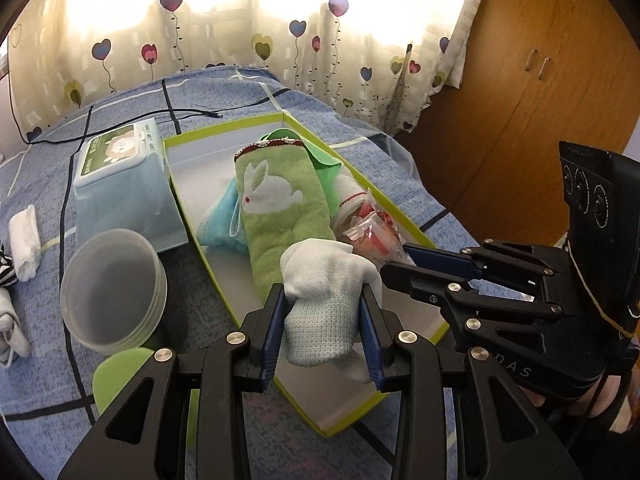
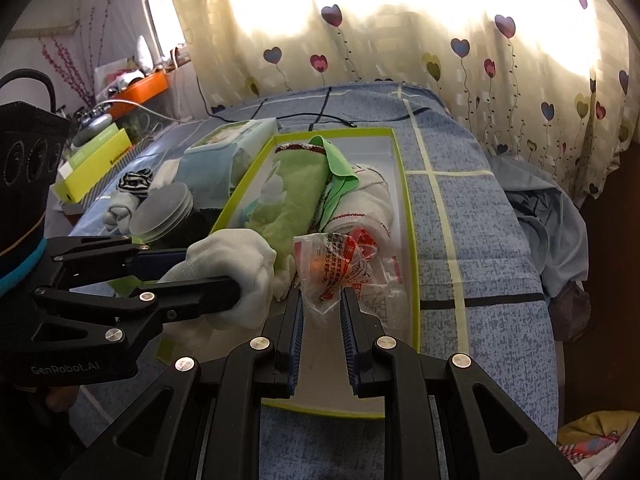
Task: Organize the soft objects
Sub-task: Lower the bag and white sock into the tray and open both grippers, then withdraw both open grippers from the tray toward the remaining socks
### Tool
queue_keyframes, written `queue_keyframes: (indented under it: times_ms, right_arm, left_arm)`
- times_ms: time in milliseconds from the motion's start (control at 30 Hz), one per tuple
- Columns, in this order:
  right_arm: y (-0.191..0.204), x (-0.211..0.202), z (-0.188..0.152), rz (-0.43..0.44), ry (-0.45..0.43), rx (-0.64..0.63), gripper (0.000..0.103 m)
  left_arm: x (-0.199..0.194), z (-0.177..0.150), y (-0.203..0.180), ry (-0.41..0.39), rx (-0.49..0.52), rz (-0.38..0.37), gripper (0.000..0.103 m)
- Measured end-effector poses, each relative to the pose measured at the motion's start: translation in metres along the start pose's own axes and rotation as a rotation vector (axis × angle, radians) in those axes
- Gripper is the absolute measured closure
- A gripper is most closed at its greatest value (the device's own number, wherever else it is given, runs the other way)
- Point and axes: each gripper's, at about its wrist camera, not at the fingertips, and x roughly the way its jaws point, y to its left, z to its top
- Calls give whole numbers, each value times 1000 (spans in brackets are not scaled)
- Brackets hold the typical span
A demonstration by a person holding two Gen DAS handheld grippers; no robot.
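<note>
A: What fills most of the frame?

B: The bed, under a blue patterned sheet, runs from the lower edge up to the heart-print curtain across the top. A wooden wardrobe stands at the upper right of the left wrist view.

A: And on the bed?

B: A shallow box with a lime-green rim lies in the middle of both views. Inside it, a green rabbit towel runs lengthwise, with a blue cloth tucked along its left side in the left wrist view and a white rolled cloth with red stitching on its right.

A: Outside the box?

B: Just beside its left wall sits a pack of wipes. Lower left of that is a stack of clear round lids. Small white socks lie near the left edge.

A: The grippers?

B: The left gripper, bottom centre of its view, is clamped on a white sock bundle, both pads pressed into its sides, above the box's near end and against the towel's near end. The right gripper, bottom centre of its own view, holds a crinkled clear plastic bag with red print by its lower edge, narrow jaws pinching the film. The bag hangs over the near part of the box, just right of the sock bundle.
</note>
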Motion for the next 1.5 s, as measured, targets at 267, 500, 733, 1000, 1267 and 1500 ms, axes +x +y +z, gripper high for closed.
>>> queue_keyframes:
  times_ms: [267, 500, 733, 1000, 1267, 1500]
  right_arm:
    - [-5, 7, 9, 2, 0, 8, 67]
    - [-1, -6, 9, 9, -33, -1, 55]
    - [-4, -18, 6, -20, -58, 17, 51]
    - [-2, -24, 2, -34, -62, 20, 48]
    - [-1, -28, 1, -43, -68, 20, 48]
    - [7, -33, 5, -47, -75, 18, 48]
  left_arm:
    - [11, 12, 11, -13, -19, 18, 65]
    - [7, 12, 13, -20, -23, 5, 61]
    - [-2, 11, 14, -43, -36, -1, 59]
    - [1, 8, 12, -37, -15, -19, 48]
    - [-12, 6, 10, -76, -11, -17, 48]
    - [-32, 4, 12, -124, -26, -34, 48]
